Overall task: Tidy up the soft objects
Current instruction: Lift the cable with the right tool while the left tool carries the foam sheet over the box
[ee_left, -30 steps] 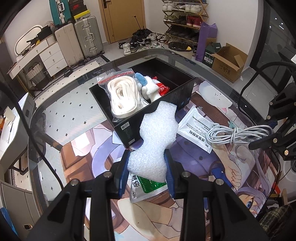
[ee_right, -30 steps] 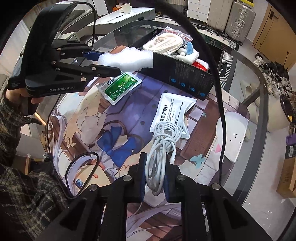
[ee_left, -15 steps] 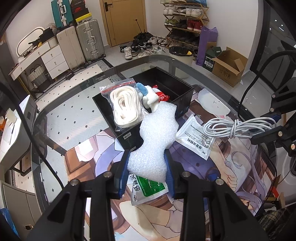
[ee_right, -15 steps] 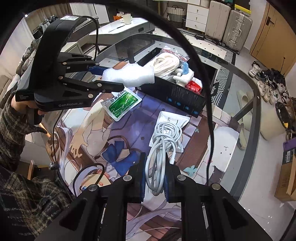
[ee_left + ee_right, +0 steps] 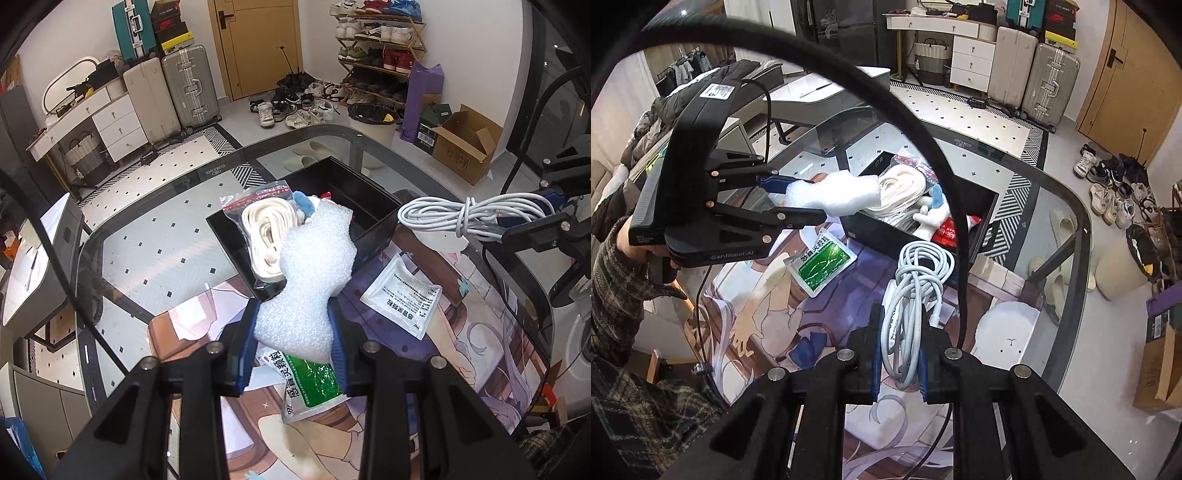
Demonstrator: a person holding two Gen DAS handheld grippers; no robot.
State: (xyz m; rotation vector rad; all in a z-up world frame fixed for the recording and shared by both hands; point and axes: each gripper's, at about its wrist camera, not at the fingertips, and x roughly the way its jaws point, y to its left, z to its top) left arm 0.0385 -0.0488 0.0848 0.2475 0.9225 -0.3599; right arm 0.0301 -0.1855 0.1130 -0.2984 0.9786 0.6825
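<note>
My left gripper (image 5: 293, 347) is shut on a white foam piece (image 5: 310, 273) and holds it in the air by the near edge of the black box (image 5: 373, 225). The foam also shows in the right wrist view (image 5: 834, 195). My right gripper (image 5: 899, 358) is shut on a coiled white cable (image 5: 916, 288), lifted above the table; the cable shows in the left wrist view (image 5: 472, 216) just right of the box. The box (image 5: 886, 236) holds a bagged white rope (image 5: 266, 232), a white and blue plush (image 5: 932, 210) and a red packet (image 5: 949, 232).
A green sachet (image 5: 310, 380) and a white sachet (image 5: 404, 295) lie flat on the printed mat (image 5: 424, 387) of the glass table (image 5: 147, 251). Beyond the table's edge are suitcases (image 5: 184, 88), shoes and a cardboard box (image 5: 465, 144).
Both grippers have risen and moved toward the black box with their loads. The cable has been lifted off the white sachet and now hangs near the box's right end.
</note>
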